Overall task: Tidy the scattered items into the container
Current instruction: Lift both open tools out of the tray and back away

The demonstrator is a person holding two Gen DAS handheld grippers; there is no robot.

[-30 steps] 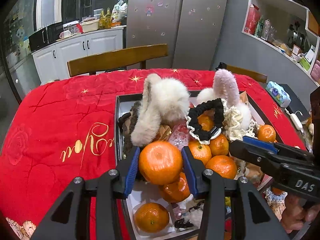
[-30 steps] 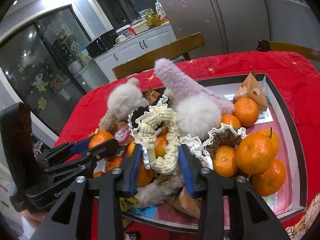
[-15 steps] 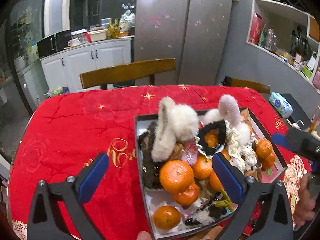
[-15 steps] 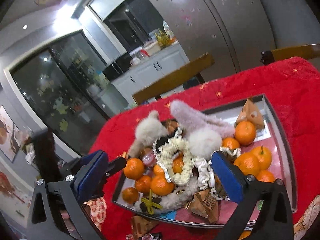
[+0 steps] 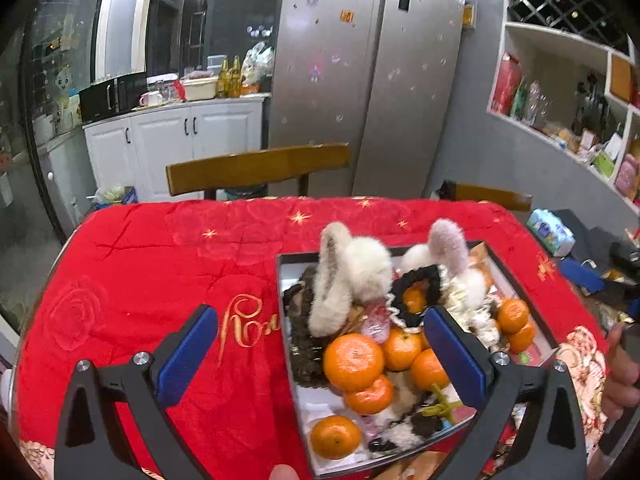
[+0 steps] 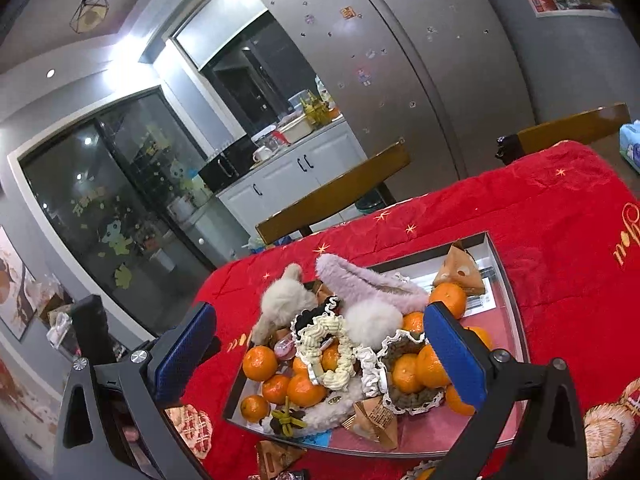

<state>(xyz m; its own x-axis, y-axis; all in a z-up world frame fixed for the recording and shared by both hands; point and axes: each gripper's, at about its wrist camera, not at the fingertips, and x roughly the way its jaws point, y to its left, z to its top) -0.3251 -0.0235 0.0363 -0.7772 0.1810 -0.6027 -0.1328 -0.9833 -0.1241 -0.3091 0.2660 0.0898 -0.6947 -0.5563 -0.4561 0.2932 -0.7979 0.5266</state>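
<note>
Both tongs, left (image 5: 320,354) and right (image 6: 320,350), now gape empty above the tray (image 5: 520,280), orange (image 5: 353,361) and scrunchie (image 6: 326,354) dropped lower centre; stray packet (image 6: 276,458) remains.

Bright orange round mandarins (image 5: 353,361) pile in the grey-rimmed shallow rectangular tray (image 6: 515,322), beside a fluffy white fur headband (image 5: 340,280) and a pale lilac fluffy headband (image 6: 370,282). Under it, the quilted red tablecloth (image 5: 160,264) shows gold stars, gold script and tonal roses. Cream crocheted scrunchie (image 6: 334,354) sits bright against black frilled scrunchie (image 5: 414,296).
</note>
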